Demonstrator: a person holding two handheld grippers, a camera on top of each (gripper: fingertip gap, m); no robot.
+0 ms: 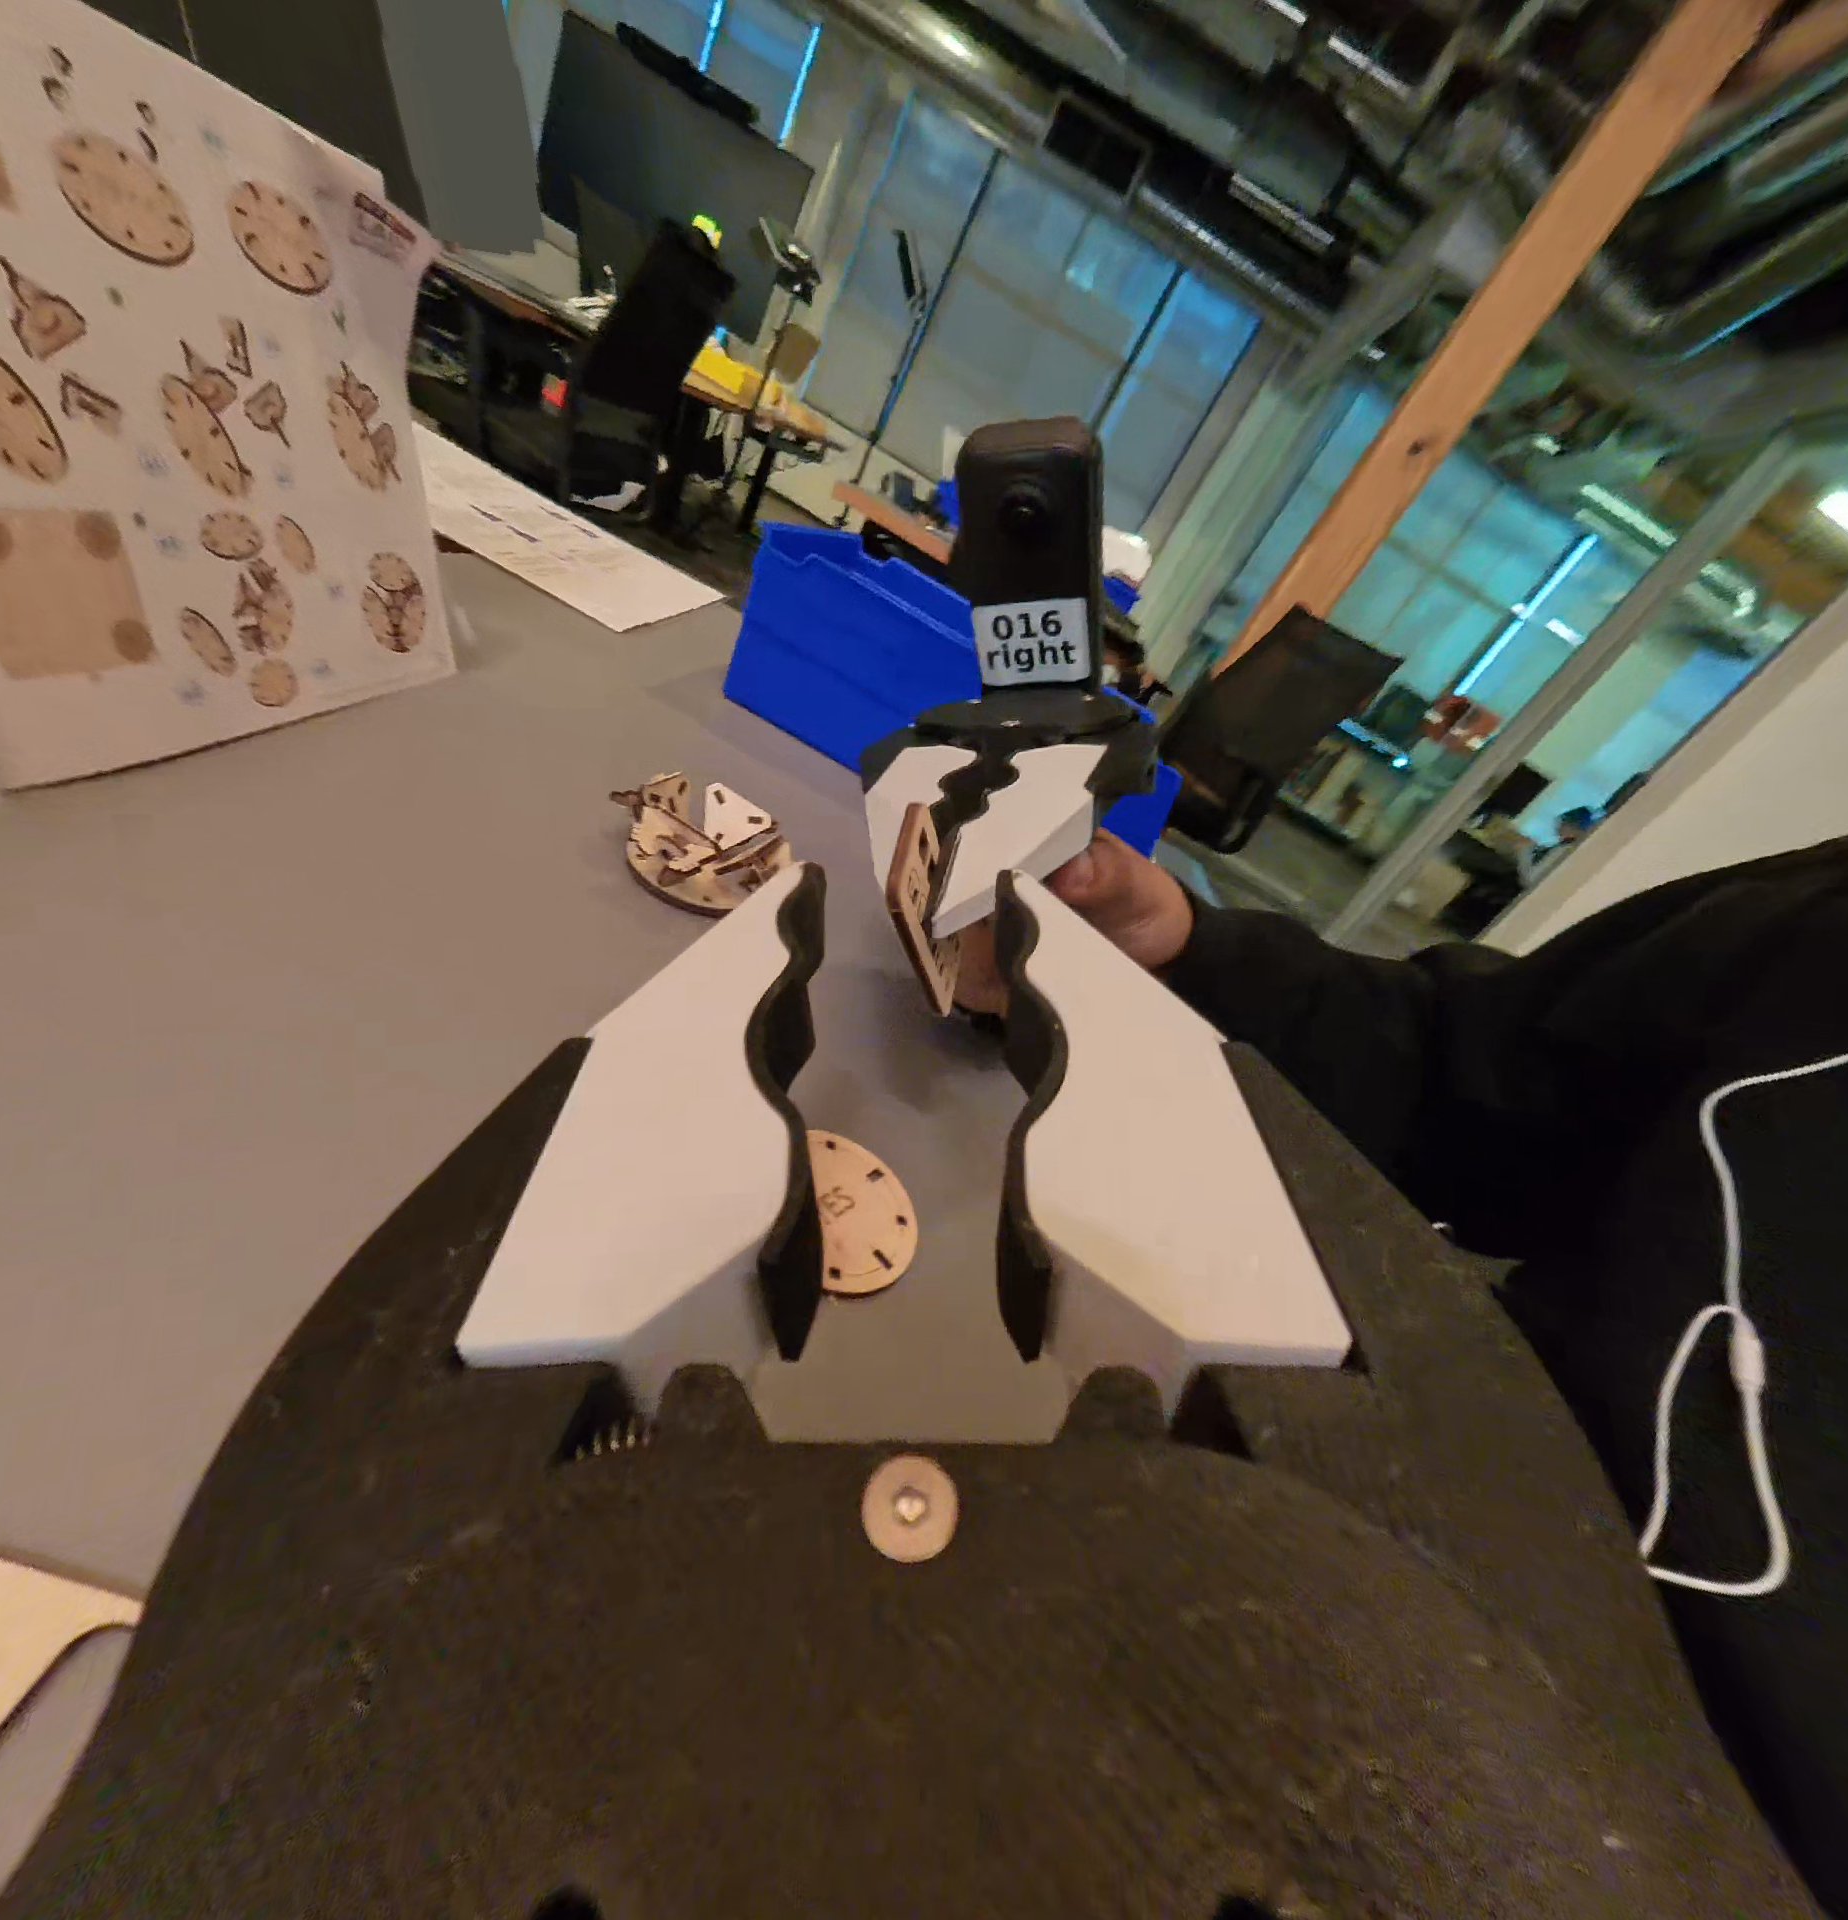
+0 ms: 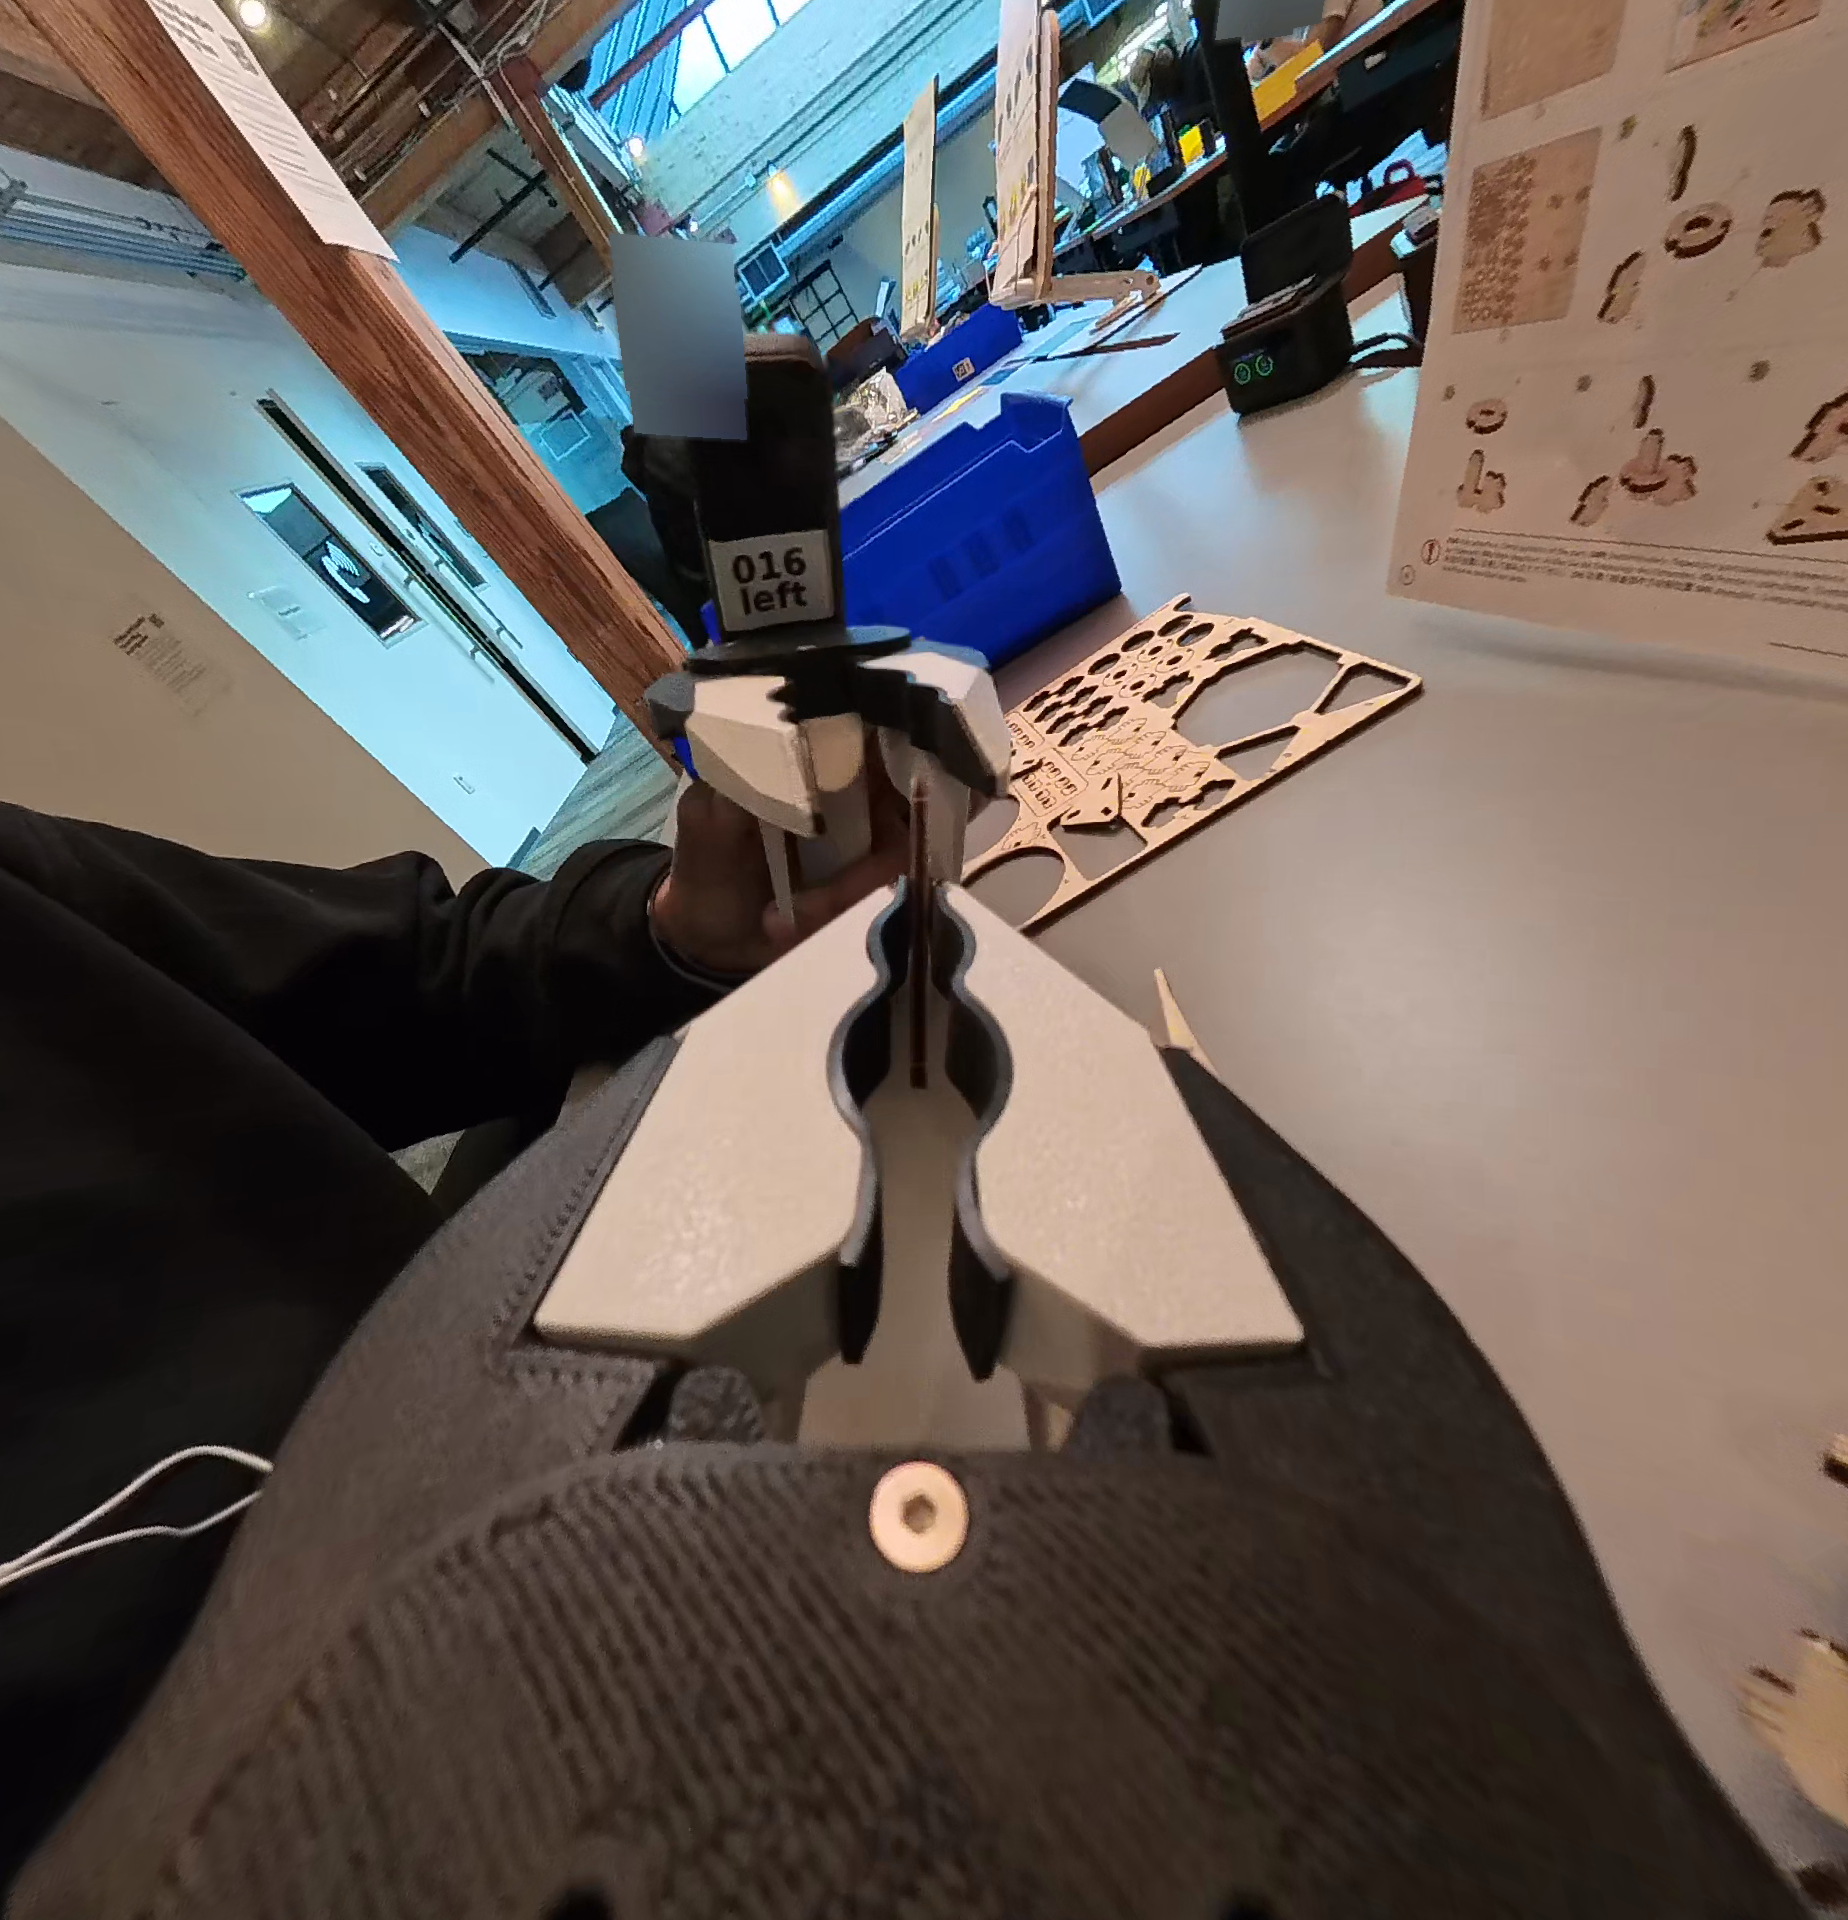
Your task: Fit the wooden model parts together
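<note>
Presently, right tool [image 2: 918,914] pinches a thin wooden piece [image 1: 925,914] edge-on; left tool [image 1: 909,904], half open and empty, brackets it above the counter [image 1: 276,987].

Tan wooden piece [image 1: 918,914], dark slots; blue bin [image 1: 847,644]; grey table [image 1: 276,987]; claws white, black-padded.

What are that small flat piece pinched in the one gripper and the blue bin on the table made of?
The flat piece, shut in the right gripper, looks like thin laser-cut plywood: pale tan faces, dark scorched edges, cut slots. The blue bin looks like moulded plastic: even saturated colour, smooth, faintly glossy walls.
</note>
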